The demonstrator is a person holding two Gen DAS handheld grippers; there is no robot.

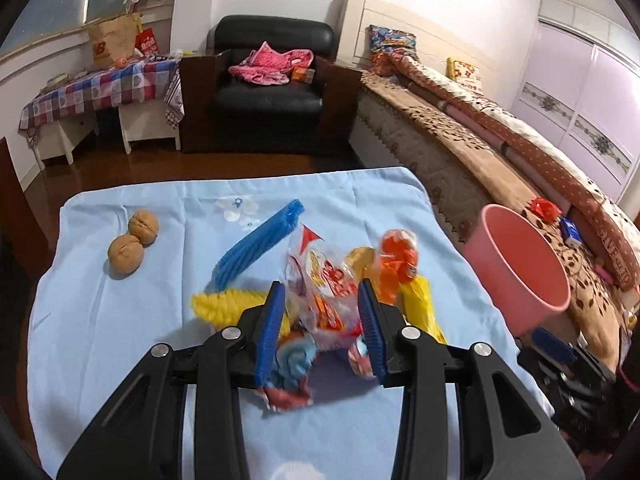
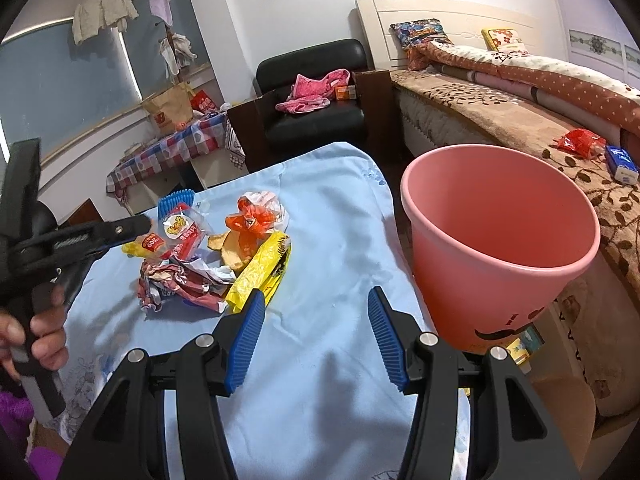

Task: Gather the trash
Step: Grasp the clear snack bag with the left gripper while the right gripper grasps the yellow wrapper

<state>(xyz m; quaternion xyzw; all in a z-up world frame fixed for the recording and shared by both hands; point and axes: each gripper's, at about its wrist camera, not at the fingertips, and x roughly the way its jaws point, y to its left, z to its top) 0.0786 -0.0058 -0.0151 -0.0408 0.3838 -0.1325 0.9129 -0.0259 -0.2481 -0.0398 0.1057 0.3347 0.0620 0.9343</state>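
A heap of wrappers lies on the light blue cloth (image 1: 120, 320): a clear red-printed snack bag (image 1: 320, 280), a crumpled red-blue wrapper (image 1: 288, 380), a yellow wrapper (image 1: 420, 304), an orange wrapper (image 1: 396, 256) and a blue foam net (image 1: 256, 244). My left gripper (image 1: 322, 304) is open with its jaws either side of the clear snack bag (image 2: 180, 232). My right gripper (image 2: 316, 320) is open and empty above bare cloth (image 2: 340, 240), right of the yellow wrapper (image 2: 260, 272). A pink bin (image 2: 500, 240) stands right of the table; it also shows in the left wrist view (image 1: 516, 264).
Two walnuts (image 1: 128, 248) sit at the cloth's far left. A bed (image 1: 480, 148) runs along the right behind the bin, with a red wrapper (image 2: 580, 142) and a blue box (image 2: 620, 162) on it. A black armchair (image 1: 272, 76) and a checkered side table (image 1: 100, 92) stand beyond.
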